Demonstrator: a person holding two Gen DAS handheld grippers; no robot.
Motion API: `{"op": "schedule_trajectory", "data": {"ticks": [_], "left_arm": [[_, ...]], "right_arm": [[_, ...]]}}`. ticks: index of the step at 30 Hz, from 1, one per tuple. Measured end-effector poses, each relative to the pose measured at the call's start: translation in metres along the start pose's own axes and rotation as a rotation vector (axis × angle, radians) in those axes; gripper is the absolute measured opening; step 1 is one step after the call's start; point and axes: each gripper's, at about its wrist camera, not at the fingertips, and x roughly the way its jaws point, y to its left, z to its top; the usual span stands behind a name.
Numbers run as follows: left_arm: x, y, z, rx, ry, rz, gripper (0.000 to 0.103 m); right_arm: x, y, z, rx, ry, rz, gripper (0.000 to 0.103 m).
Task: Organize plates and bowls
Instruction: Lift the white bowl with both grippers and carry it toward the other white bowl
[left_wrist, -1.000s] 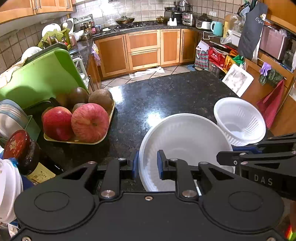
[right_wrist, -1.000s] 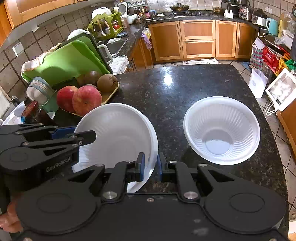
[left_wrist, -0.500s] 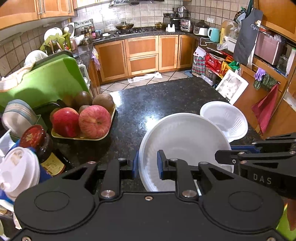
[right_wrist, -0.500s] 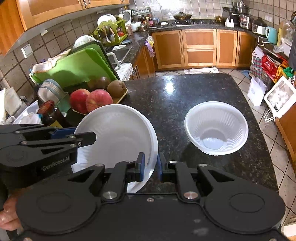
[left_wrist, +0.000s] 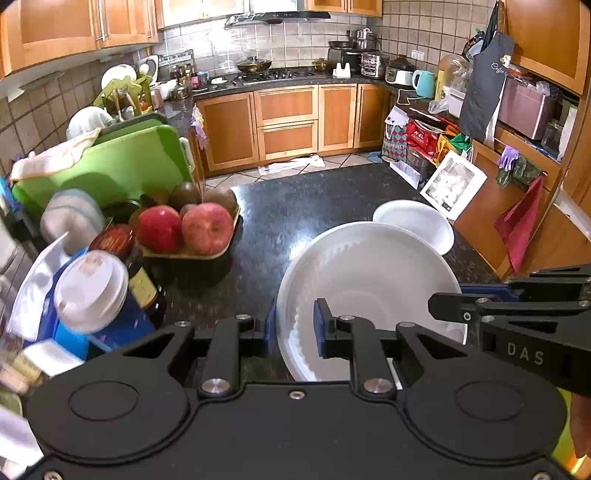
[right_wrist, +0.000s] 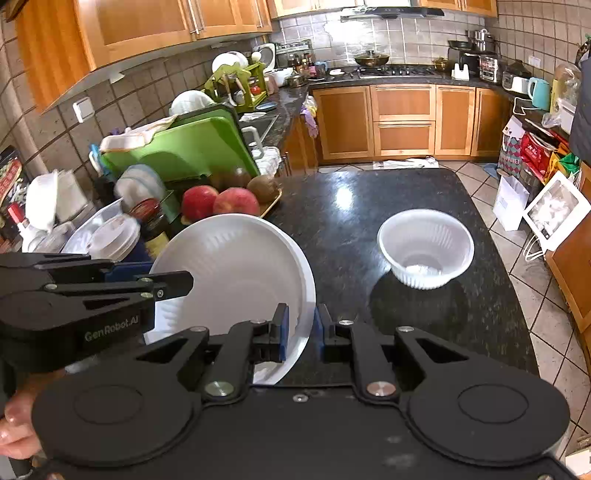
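Observation:
A large white plastic plate (left_wrist: 369, 280) is held in the air above the black counter, tilted. My left gripper (left_wrist: 294, 325) is shut on its left rim. My right gripper (right_wrist: 300, 332) is shut on its right rim, and the plate (right_wrist: 236, 269) fills the left of the right wrist view. A white ribbed plastic bowl (right_wrist: 426, 251) sits upright on the counter to the right, apart from the plate; it shows behind the plate in the left wrist view (left_wrist: 417, 221).
A tray of apples and kiwis (left_wrist: 192, 229) stands at the left of the black granite counter (right_wrist: 369, 206). Jars, cups and a green cutting board (left_wrist: 107, 166) crowd the left side. The counter's right edge drops to the tiled floor (right_wrist: 546, 325).
Both grippers have lifted the plate upward and back. The bowl and counter look smaller and farther away.

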Motion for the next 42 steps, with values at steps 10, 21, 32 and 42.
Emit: {"op": "schedule_trajectory", "data": {"ticks": [10,21,32,42], "left_arm": [[-0.024,0.0,-0.036,-0.017,0.01,-0.002,0.027],[-0.018,-0.002,-0.063,-0.017,0.066,-0.027,0.027],[0.002,-0.001,-0.08,-0.037,0.141,-0.058,0.028],[0.005,-0.001,-0.081,-0.028,0.123,-0.068,0.034]], "right_arm": [[-0.018,0.012,-0.043,0.0,0.044,0.018,0.017],[-0.011,0.012,-0.077,0.016,0.13,0.004,0.018],[0.001,0.01,-0.081,0.026,0.157,-0.002,0.02],[0.011,0.009,-0.078,0.021,0.151,0.0,0.025]]}}
